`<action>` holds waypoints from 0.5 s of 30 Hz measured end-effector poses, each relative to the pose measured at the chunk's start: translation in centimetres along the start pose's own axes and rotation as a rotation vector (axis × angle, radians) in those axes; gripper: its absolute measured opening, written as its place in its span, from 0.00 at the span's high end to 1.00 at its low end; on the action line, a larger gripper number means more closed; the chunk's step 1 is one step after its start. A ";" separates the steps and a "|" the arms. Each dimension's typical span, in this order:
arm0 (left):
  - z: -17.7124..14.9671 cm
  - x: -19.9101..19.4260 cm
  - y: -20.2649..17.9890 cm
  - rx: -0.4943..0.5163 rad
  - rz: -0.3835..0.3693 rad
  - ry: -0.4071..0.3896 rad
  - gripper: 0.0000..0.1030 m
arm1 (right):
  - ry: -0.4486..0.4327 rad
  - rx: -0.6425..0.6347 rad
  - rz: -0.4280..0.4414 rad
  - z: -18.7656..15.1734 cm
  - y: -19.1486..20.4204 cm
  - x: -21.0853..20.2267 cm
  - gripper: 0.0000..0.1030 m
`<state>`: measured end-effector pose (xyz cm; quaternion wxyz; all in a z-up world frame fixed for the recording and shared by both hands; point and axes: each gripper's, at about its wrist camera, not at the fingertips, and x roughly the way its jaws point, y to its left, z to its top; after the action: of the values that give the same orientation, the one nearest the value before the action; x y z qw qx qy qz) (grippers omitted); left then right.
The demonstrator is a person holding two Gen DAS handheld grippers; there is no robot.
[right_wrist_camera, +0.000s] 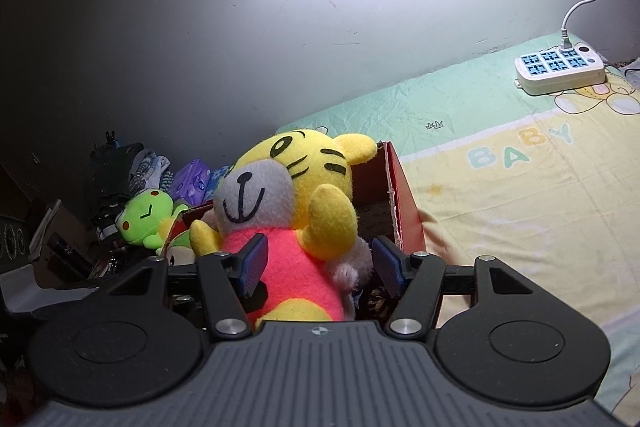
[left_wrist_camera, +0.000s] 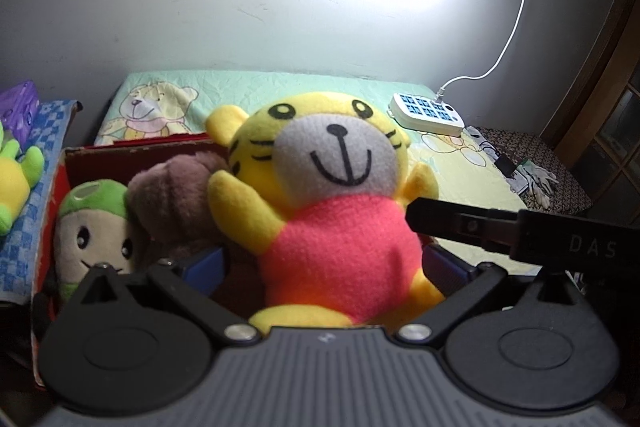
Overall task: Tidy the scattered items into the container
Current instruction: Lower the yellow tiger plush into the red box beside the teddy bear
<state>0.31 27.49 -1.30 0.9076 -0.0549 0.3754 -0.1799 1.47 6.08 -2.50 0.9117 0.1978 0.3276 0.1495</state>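
Nearest, both grippers straddle the tiger toy [left_wrist_camera: 332,227] sitting in the red box [right_wrist_camera: 404,211]: left gripper [left_wrist_camera: 324,263] and right gripper [right_wrist_camera: 316,263] spread, neither clearly pinching. Perched high on other toys, it could topple out when released. Farther left, a green frog [right_wrist_camera: 146,217] remains outside.

Both wrist views close on tiger plush [left_wrist_camera: 320,195]

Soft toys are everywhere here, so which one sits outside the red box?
The bright green frog plush, lying on blue checked cloth beside the red box; the yellow tiger and the others are inside.
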 end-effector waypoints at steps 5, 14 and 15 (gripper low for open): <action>-0.4 -1.3 0.3 -0.011 0.048 -0.018 0.01 | 0.000 0.011 -0.027 -0.3 0.1 -0.2 0.42; -0.4 -2.4 1.0 -0.030 0.212 0.001 0.01 | 0.012 -0.033 -0.121 -0.6 1.4 -1.0 0.43; -0.3 -2.5 1.2 -0.032 0.229 0.000 0.01 | 0.014 -0.033 -0.127 -0.8 1.5 -1.1 0.43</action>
<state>-1.19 29.50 -0.18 0.9211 -0.0264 0.3823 -0.0692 -0.06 7.14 -1.78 0.9202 0.1604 0.3432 0.0979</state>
